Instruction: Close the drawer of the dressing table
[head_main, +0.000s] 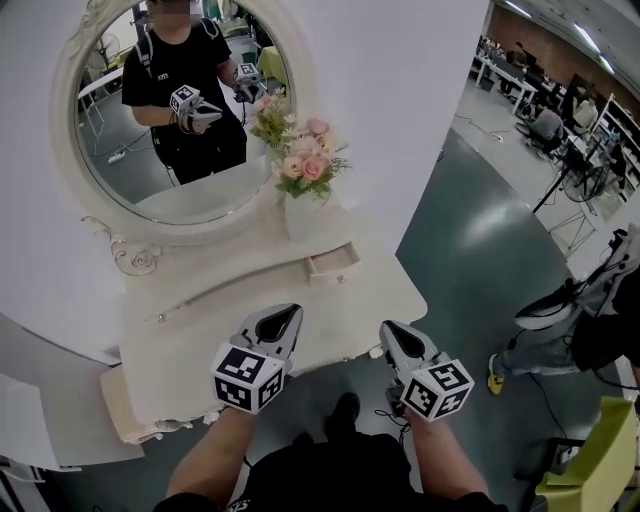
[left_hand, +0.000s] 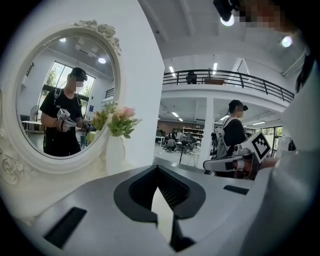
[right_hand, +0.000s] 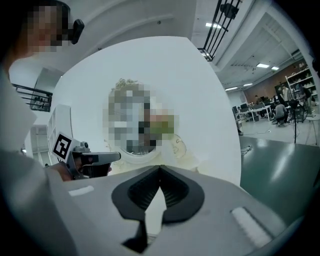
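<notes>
The white dressing table stands against the wall under an oval mirror. A small drawer on its raised back shelf is pulled out, just below a white vase of pink flowers. My left gripper hovers over the tabletop's front edge, jaws shut and empty. My right gripper is at the table's front right corner, also shut and empty. Both point toward the mirror, with the drawer a short way ahead between them. Neither gripper view shows the drawer: the left gripper and right gripper bodies hide it.
The mirror reflects the person holding both grippers. Another person in black stands to the right on the grey-green floor, near a yellow-green chair. Desks and seated people fill the far right of the hall.
</notes>
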